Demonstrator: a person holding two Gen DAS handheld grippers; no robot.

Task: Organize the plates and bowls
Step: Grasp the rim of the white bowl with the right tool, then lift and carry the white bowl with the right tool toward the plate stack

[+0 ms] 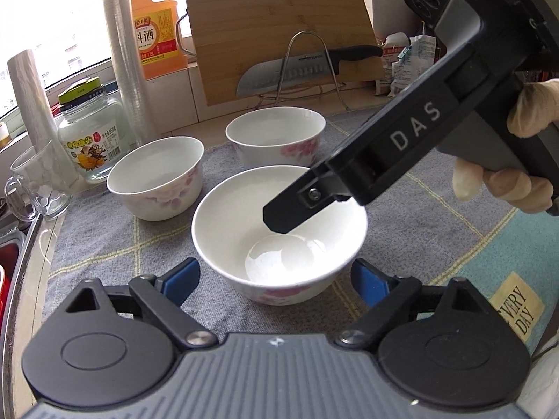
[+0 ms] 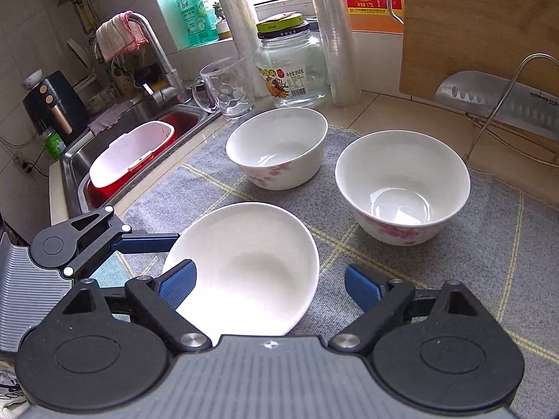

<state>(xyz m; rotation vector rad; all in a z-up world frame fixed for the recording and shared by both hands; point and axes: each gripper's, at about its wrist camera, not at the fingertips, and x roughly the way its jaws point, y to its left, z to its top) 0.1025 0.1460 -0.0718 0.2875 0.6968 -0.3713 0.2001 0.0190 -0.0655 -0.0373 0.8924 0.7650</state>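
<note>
Three white bowls with pink flowers stand on a grey checked mat (image 1: 104, 230). The nearest bowl (image 1: 279, 230) sits between the blue pads of my left gripper (image 1: 276, 276), whose jaws stand open with small gaps to the bowl's sides. My right gripper (image 2: 269, 276) is open astride the same bowl (image 2: 244, 262): its left pad (image 2: 178, 286) is over the inside, its right pad (image 2: 363, 289) is outside and clear of the rim. In the left wrist view one right-gripper finger (image 1: 290, 213) reaches into that bowl. The other two bowls (image 1: 157, 178) (image 1: 276, 136) stand behind, empty.
Behind the bowls stand a bamboo cutting board (image 1: 279, 31), a knife (image 1: 290, 73) on a wire rack, an orange bottle (image 1: 157, 24), a glass jar (image 1: 91, 132), a glass mug (image 1: 38, 181) and rolls of film. A sink (image 2: 139, 153) with a red basin lies to the left.
</note>
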